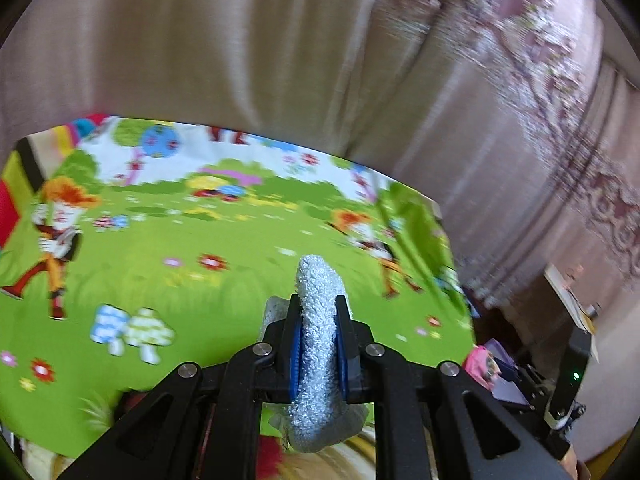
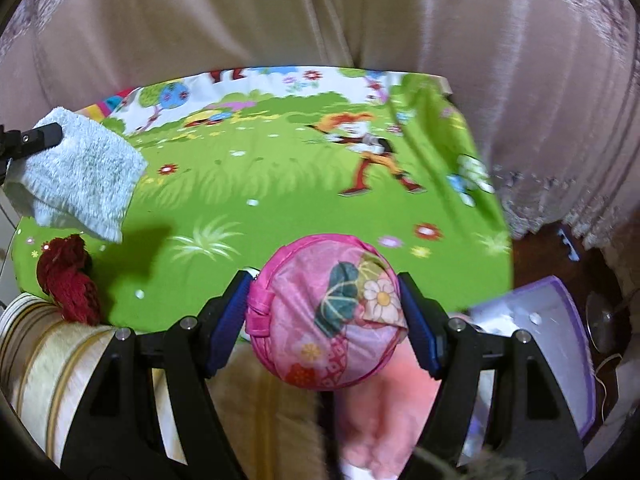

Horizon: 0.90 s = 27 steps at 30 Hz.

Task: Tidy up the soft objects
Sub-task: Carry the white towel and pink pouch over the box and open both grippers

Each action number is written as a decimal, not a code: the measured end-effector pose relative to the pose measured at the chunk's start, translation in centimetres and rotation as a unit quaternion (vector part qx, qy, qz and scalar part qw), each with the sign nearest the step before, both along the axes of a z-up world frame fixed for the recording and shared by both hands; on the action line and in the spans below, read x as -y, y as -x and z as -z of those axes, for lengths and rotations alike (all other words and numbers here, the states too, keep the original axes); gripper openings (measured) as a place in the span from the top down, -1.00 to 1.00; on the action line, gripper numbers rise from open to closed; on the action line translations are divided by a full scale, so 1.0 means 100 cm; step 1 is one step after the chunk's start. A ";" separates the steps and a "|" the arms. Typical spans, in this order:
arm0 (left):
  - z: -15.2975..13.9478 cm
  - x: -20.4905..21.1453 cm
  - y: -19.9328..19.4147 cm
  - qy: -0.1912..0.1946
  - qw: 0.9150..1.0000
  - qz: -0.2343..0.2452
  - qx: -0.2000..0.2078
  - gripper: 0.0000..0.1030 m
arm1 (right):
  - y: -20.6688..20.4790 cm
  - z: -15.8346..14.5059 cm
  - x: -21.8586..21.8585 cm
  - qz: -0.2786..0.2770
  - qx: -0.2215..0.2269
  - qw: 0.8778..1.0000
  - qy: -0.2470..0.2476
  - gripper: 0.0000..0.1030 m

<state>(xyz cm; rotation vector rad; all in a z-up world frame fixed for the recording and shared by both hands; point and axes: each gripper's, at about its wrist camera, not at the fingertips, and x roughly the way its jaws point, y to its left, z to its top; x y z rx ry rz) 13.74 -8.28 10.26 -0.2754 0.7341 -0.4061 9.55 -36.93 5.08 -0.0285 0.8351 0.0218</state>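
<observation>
My left gripper (image 1: 318, 312) is shut on a light blue fluffy towel (image 1: 318, 340), held above a green cartoon-print cloth (image 1: 200, 248) that covers the table. The same towel (image 2: 80, 176) hangs from the left gripper at the left of the right wrist view. My right gripper (image 2: 324, 300) is shut on a round pink flowered pouch (image 2: 324, 312), held over the near edge of the green cloth (image 2: 280, 184). A dark red knitted thing (image 2: 68, 280) lies on the cloth's near left corner.
Beige curtains (image 1: 280, 48) hang behind the table. A striped cream cushion (image 2: 48, 356) sits at the near left. A purple plastic box (image 2: 552, 332) stands at the right beside the table, over dark floor. A pink soft item (image 2: 384, 408) lies below the pouch.
</observation>
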 end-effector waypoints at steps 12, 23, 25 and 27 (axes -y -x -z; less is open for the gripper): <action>-0.003 0.133 0.051 0.013 0.987 0.161 -0.023 0.72 | 0.058 -0.012 0.106 0.102 0.008 0.995 0.005 -0.46; 0.016 0.235 0.114 -0.019 0.956 0.285 -0.070 0.72 | 0.107 -0.005 0.166 0.154 0.011 0.988 -0.008 -0.46; 0.022 0.248 0.121 -0.024 0.951 0.297 -0.080 0.72 | 0.115 -0.004 0.173 0.160 0.013 0.987 -0.009 -0.46; 0.029 0.260 0.128 -0.024 0.947 0.307 -0.095 0.71 | 0.125 -0.003 0.182 0.168 0.015 0.986 -0.010 -0.46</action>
